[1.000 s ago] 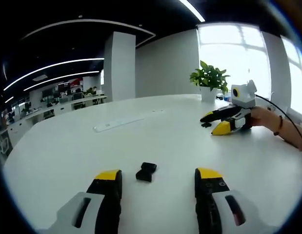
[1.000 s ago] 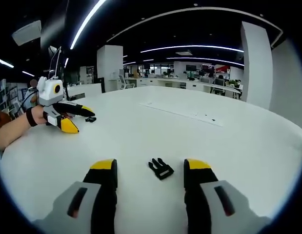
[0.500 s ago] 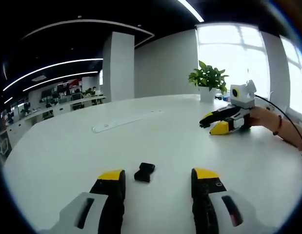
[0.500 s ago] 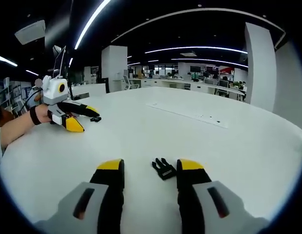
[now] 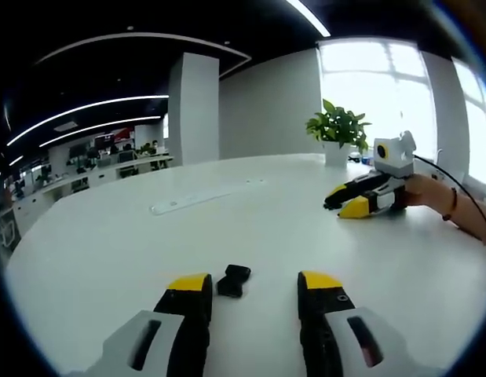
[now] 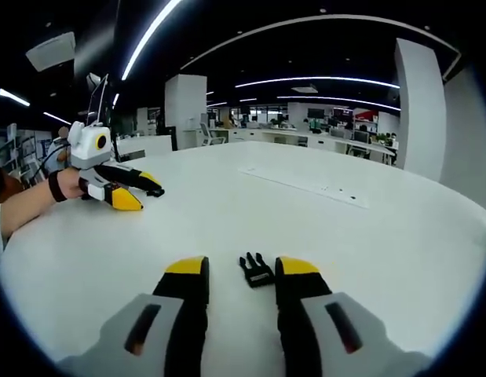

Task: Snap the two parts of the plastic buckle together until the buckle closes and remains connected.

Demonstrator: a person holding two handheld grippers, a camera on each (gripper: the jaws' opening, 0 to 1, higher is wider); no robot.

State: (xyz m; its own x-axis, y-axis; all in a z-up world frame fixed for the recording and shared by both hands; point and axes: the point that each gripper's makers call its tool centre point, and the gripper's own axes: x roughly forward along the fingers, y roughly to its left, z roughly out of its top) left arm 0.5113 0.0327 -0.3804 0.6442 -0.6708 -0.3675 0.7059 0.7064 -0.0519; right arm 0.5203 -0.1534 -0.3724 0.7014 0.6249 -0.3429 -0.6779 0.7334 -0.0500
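Two buckle halves lie on the white desk [image 5: 109, 236]: the socket piece [image 5: 232, 280] just ahead between the left claw's [image 5: 254, 283] parted jaws, the pronged piece [image 6: 256, 269] between the right claw's [image 6: 241, 269] parted jaws, both claws held low and level.

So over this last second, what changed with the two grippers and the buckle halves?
Both pairs of jaws narrowed. The left gripper closed in around the black socket half of the plastic buckle, the right gripper around the black pronged half. Neither piece is gripped yet. Both halves lie on the white table, apart as before.
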